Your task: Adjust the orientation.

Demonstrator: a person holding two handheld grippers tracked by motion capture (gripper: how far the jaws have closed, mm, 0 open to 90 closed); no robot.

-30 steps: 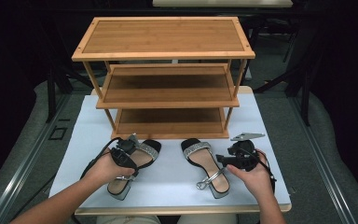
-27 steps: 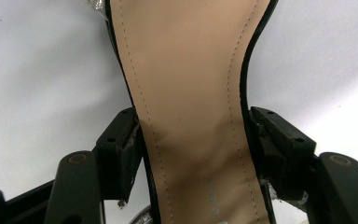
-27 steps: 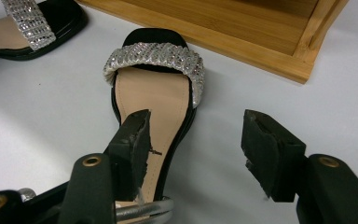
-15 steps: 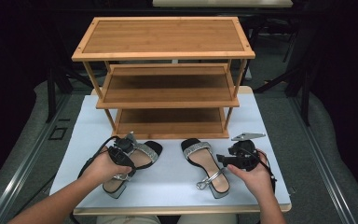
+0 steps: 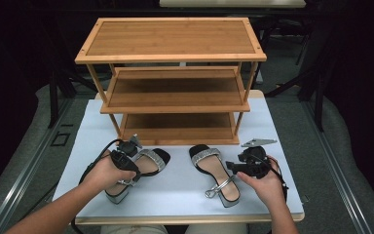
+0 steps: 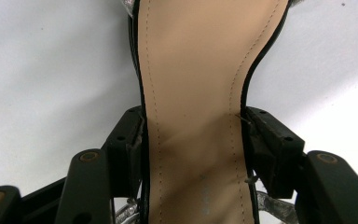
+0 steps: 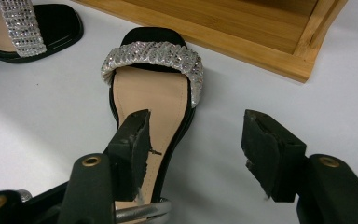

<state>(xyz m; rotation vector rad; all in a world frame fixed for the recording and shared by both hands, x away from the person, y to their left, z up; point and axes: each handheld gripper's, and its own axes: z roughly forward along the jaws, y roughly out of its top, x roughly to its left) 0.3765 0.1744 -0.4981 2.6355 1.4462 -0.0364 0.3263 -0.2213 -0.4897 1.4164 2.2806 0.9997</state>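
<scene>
Two black sandals with silver glitter straps lie on the white table (image 5: 175,197) in front of a wooden rack. My left gripper (image 5: 128,171) sits over the left sandal (image 5: 152,161). In the left gripper view its jaws have just been closing, and the gripper (image 6: 193,135) now has both pads pressed against the edges of the tan insole (image 6: 191,70) at its narrow waist. My right gripper (image 5: 232,166) rests beside the right sandal (image 5: 214,170). This gripper (image 7: 196,135) is open, with one jaw over the insole (image 7: 151,93) and the other above bare table.
A three-tier bamboo shoe rack (image 5: 175,92) stands at the back of the table, its bottom shelf (image 7: 242,32) just beyond the sandals' toes. The left sandal's toe (image 7: 28,28) lies close beside the right one. Dark floor surrounds the table.
The left gripper's jaws have closed in on the left sandal's sole, and that hand has shifted slightly. The right hand and both sandals have not moved.
</scene>
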